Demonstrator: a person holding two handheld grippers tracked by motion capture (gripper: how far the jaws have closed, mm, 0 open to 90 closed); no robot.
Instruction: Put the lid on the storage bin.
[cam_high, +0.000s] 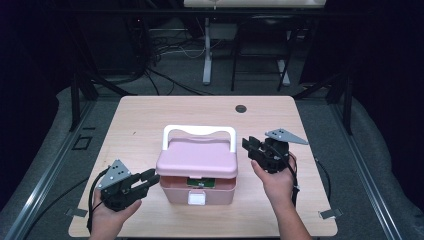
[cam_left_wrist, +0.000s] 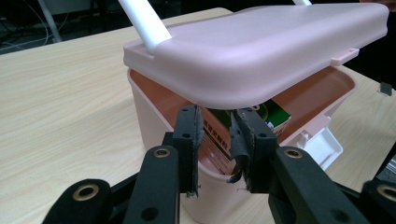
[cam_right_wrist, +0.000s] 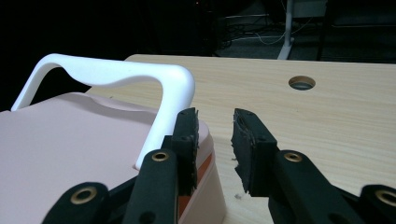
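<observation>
1. High view: we see the pink box (cam_high: 197, 170) mid-bench (cam_high: 140, 115), lid ajar, between both tools.
2. Left tool (cam_high: 148, 178), spread and empty, sits just beside its left corner.
3. Right tool (cam_high: 252, 145), spread, is near the handle (cam_high: 199, 132).

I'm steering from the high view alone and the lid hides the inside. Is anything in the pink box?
Observer: Yes. The left gripper view looks under the raised lid and shows a green and white carton inside the pink box.
Operator: Is the left gripper holding anything?
Observer: No. Its jaws stand apart at the box's front corner, with nothing between them; left gripper.
Operator: And the right gripper?
Observer: The right gripper is open too, beside the white handle, not around it.
</observation>
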